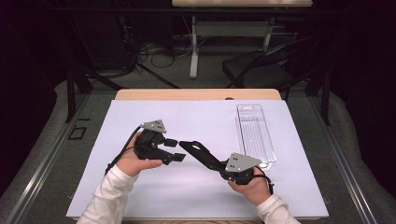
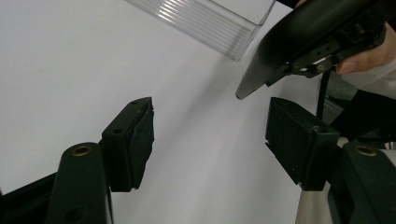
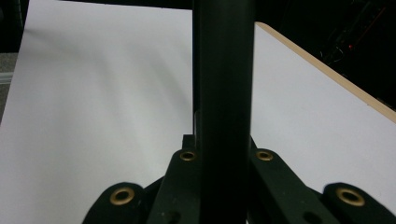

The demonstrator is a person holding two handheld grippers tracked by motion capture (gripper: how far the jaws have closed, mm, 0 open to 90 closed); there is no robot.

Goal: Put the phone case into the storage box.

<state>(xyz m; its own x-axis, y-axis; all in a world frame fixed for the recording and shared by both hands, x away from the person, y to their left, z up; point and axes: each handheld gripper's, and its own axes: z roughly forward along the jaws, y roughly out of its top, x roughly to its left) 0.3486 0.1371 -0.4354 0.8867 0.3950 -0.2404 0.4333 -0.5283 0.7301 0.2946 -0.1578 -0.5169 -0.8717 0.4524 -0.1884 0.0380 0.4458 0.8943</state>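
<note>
Currently, surface: white sheet (image 1: 201,186) spread over the wooden table (image 1: 196,94).
Left gripper (image 1: 173,149): jaws held apart, nothing between them.
Right gripper (image 1: 223,169): clamped on a black shoehorn-like tool (image 1: 198,150), tip just beside the left fingers (image 2: 135,135).
Around: clear tray (image 1: 254,135) beyond the right fingers.
Hidden: tool's shape blurred.

A long, flat black tool (image 1: 198,151), a shoehorn by the look of it, is clamped between the jaws of the right gripper (image 1: 223,169) at lower centre of the high view, held above the white tabletop. It slants up and left, its rounded tip near the left gripper (image 1: 173,149). Seen from the left gripper view, its glossy blade (image 2: 289,42) enters from the upper right, tip pointing down-left.
</note>
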